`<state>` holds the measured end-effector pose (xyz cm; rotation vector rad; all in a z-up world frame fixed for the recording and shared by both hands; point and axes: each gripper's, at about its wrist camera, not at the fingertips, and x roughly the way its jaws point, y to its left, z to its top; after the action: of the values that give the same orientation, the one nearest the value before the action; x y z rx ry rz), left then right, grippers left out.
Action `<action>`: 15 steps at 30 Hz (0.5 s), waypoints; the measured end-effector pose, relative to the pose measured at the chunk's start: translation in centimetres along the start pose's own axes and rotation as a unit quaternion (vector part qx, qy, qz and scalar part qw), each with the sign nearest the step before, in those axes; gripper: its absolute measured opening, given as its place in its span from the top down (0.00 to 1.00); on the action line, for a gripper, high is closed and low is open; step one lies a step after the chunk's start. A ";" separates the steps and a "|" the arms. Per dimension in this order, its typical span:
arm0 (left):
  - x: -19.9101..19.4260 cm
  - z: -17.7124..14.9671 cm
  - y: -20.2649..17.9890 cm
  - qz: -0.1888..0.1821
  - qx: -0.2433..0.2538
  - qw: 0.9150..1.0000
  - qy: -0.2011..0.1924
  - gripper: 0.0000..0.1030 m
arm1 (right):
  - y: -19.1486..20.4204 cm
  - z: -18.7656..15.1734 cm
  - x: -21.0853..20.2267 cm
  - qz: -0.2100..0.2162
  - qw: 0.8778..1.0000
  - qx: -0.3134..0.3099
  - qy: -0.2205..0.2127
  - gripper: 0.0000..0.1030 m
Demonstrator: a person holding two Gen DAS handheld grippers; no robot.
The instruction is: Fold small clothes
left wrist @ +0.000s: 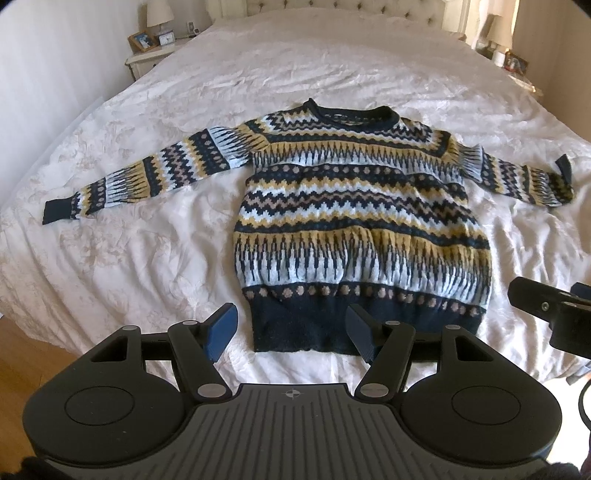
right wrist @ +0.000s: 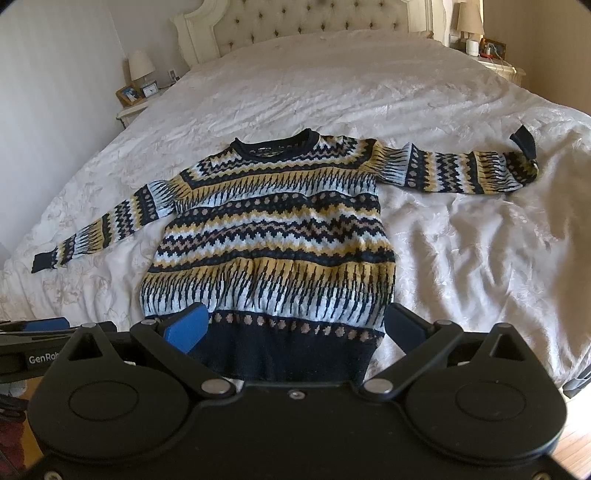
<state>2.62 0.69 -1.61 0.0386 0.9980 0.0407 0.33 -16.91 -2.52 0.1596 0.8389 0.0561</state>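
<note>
A knitted sweater (left wrist: 351, 206) with navy, yellow and pale blue bands lies flat on the white bedspread (left wrist: 147, 258), neck away from me and both sleeves spread out. The cuff (left wrist: 563, 166) of its right-hand sleeve is turned back. My left gripper (left wrist: 291, 330) is open just above the left part of the navy hem (left wrist: 306, 325), its pads not touching the cloth. In the right wrist view the same sweater (right wrist: 269, 229) fills the middle. My right gripper (right wrist: 295, 326) is open over the hem (right wrist: 288, 354), one finger towards each end of it, holding nothing.
A tufted headboard (right wrist: 314, 26) stands at the far end of the bed. A nightstand (left wrist: 147, 55) with a lamp and photo frame is at the far left, another (right wrist: 495, 59) at the far right. Wooden floor (left wrist: 22, 354) shows beside the bed's near edge.
</note>
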 end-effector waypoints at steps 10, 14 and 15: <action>0.9 0.4 0.2 0.000 -0.004 1.000 0.016 0.38 | 0.0 0.2 1.0 0.004 1.000 0.002 0.015 0.02; 1.4 0.8 0.3 0.000 -0.007 1.000 0.024 0.38 | 0.0 0.4 1.5 0.005 1.000 0.003 0.021 0.02; 1.6 0.9 0.3 0.000 -0.007 1.000 0.026 0.38 | 0.0 0.4 1.7 0.005 1.000 0.003 0.023 0.02</action>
<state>4.18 1.06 -2.44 0.0253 1.0494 0.0486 1.74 -16.78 -3.46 0.1696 0.8850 0.0666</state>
